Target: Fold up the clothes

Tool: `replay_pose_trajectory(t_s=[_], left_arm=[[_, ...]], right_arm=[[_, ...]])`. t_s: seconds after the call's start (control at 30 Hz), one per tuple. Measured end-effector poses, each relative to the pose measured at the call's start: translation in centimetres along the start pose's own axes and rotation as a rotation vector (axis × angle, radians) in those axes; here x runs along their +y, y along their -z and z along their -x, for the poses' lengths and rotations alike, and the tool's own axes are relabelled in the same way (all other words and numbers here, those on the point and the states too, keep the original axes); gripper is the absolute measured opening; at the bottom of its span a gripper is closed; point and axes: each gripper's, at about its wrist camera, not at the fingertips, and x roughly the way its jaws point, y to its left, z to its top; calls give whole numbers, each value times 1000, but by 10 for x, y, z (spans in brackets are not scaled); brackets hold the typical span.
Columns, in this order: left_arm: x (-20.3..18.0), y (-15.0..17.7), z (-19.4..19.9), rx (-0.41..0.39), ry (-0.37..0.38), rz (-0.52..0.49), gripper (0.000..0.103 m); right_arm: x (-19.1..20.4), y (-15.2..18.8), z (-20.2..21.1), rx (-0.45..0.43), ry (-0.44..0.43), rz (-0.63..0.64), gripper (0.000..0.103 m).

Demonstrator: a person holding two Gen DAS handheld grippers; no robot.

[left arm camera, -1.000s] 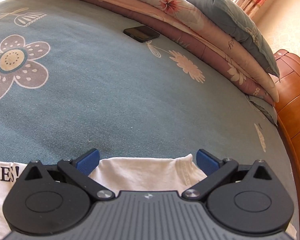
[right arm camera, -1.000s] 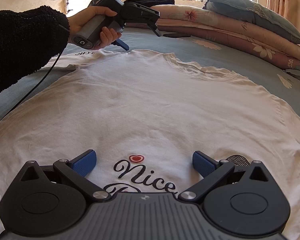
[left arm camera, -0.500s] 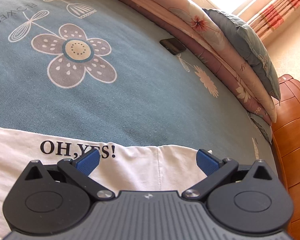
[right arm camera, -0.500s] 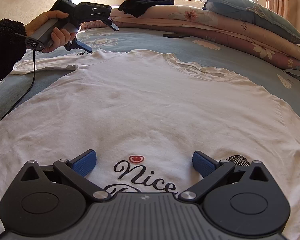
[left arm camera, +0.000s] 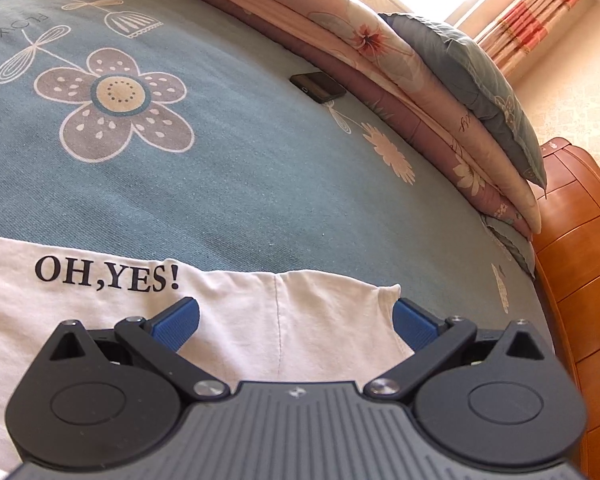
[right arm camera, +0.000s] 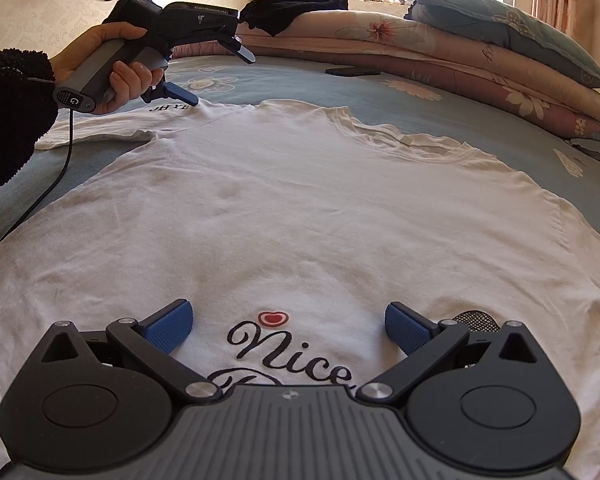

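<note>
A white T-shirt lies flat and face up on the bed, with a "Nice" print and a red heart near its hem. My right gripper hovers open over that print, nothing between its fingers. A hand holds my left gripper open at the shirt's far left sleeve. Its lower blue finger sits right at the sleeve's top edge. In the left wrist view the left gripper is open above the sleeve, beside the "OH,YES!" print.
The bed has a blue flowered sheet. A dark phone lies on it near folded quilts and a grey pillow at the back. A black garment tops the quilts. A wooden bed frame stands on the right.
The left gripper went from the shoulder near the collar out to the left along the sleeve, then came a little way back. The right gripper and the shirt have not moved.
</note>
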Motion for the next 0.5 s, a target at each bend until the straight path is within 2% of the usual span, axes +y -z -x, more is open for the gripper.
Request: replay_pose_trajectory(t_s=[0.3, 0.37, 0.43, 0.5], left_arm=[[7, -9, -31, -14, -53, -57, 102], [8, -13, -31, -30, -53, -39, 102], [8, -14, -17, -54, -1, -4, 102], [4, -10, 1, -75, 36, -18, 102]], right_arm=[[0, -1, 0, -1, 3, -1, 103], [0, -1, 0, -1, 2, -1, 103], [0, -1, 0, -2, 3, -1, 103], [0, -1, 0, -2, 3, 0, 103]])
